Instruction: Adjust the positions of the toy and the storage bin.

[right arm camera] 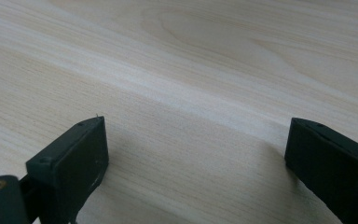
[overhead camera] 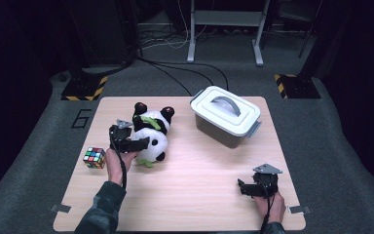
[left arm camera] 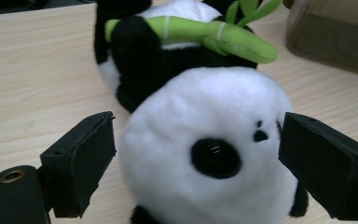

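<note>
A black and white plush panda (overhead camera: 151, 129) lies on the wooden table (overhead camera: 199, 165), holding a green bamboo stalk (left arm camera: 200, 35) across its body. My left gripper (overhead camera: 139, 144) is open, its jaws standing on either side of the panda's white head (left arm camera: 205, 149) without pressing it. My right gripper (overhead camera: 246, 189) rests open near the table's front right, with bare wood between its jaws (right arm camera: 193, 154).
A Rubik's cube (overhead camera: 94, 157) sits just left of my left hand. A lidded white and grey plastic box (overhead camera: 226, 116) with a handle stands at the back right. Cables and stand legs cross the dark floor beyond the table.
</note>
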`<state>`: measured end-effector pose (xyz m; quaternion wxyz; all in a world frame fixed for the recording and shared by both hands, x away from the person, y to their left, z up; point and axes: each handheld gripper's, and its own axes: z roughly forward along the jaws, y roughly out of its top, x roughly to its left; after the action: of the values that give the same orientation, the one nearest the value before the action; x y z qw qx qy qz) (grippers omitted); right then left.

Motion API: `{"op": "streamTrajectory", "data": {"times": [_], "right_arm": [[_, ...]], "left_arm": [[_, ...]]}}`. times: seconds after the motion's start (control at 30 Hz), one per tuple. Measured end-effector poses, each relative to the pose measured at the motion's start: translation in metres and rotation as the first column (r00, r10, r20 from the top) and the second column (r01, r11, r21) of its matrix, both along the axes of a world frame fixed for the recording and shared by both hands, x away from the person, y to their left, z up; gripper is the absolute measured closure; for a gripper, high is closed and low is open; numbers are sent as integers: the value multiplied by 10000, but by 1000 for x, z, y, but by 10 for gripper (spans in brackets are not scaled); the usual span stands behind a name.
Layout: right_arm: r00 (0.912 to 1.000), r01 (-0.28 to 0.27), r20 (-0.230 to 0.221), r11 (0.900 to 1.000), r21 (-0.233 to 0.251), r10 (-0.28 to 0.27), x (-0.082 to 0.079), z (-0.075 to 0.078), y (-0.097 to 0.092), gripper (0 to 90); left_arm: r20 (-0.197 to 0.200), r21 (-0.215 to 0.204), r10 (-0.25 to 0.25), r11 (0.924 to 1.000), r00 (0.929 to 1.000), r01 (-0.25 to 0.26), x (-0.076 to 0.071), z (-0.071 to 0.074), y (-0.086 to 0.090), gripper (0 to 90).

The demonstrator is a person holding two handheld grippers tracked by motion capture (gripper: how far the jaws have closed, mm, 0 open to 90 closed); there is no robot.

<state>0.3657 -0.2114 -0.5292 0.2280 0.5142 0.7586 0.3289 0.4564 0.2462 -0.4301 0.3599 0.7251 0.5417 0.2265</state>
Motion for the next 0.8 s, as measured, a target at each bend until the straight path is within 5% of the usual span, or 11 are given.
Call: {"op": "streamTrajectory", "data": {"times": [0.1, 0.2, 0.27, 0.5, 0.8], "right_arm": [[10000, 48, -2, 10000, 3, -48, 0, 0, 0, 54], [10000, 30, -15, 10000, 22, -30, 0, 0, 0, 55], [10000, 28, -45, 10000, 30, -28, 0, 0, 0, 57], [10000, 25, -42, 10000, 46, -25, 0, 0, 0, 60], [10000, 11, -34, 10000, 5, -10, 0, 0, -1, 63]], "left_arm": [[-250, 357, 78, 9993, 9997, -69, 3, -8, -15, 171], [-323, 215, 130, 9997, 9994, -123, 4, -15, -19, 229], [-268, 876, 242, 9959, 9993, -218, 2, -25, -26, 283], [376, 908, 74, 9958, 9993, -108, -5, -31, -28, 514], [225, 640, -753, 9952, 9969, 737, -14, -27, -12, 545]]}}
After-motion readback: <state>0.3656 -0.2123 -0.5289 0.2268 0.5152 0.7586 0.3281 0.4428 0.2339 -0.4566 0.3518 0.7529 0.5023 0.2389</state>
